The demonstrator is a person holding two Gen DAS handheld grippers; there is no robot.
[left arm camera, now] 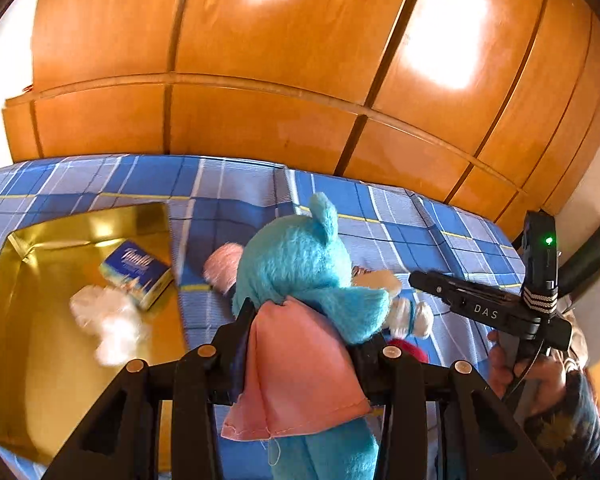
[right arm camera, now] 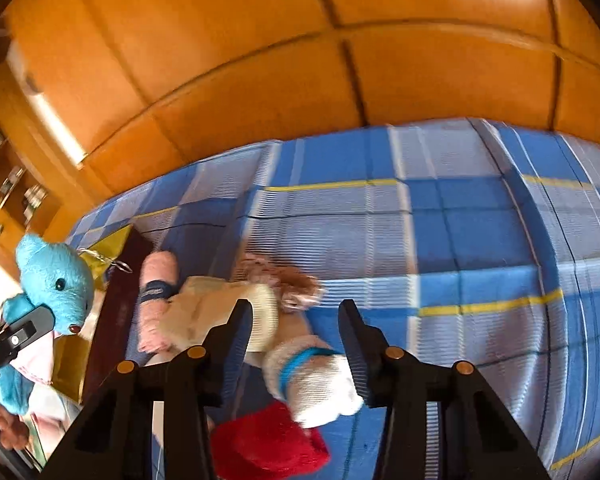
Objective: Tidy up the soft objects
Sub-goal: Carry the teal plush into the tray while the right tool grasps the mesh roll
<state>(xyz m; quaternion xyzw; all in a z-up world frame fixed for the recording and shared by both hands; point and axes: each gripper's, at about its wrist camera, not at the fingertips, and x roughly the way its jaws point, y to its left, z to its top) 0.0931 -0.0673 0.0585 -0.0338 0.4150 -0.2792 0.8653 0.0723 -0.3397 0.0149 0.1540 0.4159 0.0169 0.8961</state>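
While your left claw (left arm camera: 300, 344) clamps the blue teddy bear (left arm camera: 296, 264) around its middle, over the pink cloth (left arm camera: 296, 376) it wears, the bear hangs above the bed between the gold tray and the other toys, its back to the left wrist camera. From your right wrist camera you see its face at the far left (right arm camera: 56, 280), with the left claw's finger against its chest.

Your right claw (right arm camera: 296, 340) stands open, its two fingers apart on either side of a doll (right arm camera: 228, 312) lying on the bed. The doll has brown hair and a cream body; a white limb with a blue band (right arm camera: 312, 376) lies between the fingers, and something red and fuzzy (right arm camera: 268, 444) sits just below it. You cannot tell whether the fingers touch the limb. A pink limb with a dark band (right arm camera: 158, 280) lies just beside the doll, toward the tray.

The gold tray (left arm camera: 40, 380) rests on the blue plaid bedspread (left arm camera: 380, 216), left of the bear. Inside it lie a small blue box (left arm camera: 138, 272) and, touching it, a blurred white soft thing (left arm camera: 108, 320). Orange wooden wardrobe doors (left arm camera: 284, 56) rise behind the bed.
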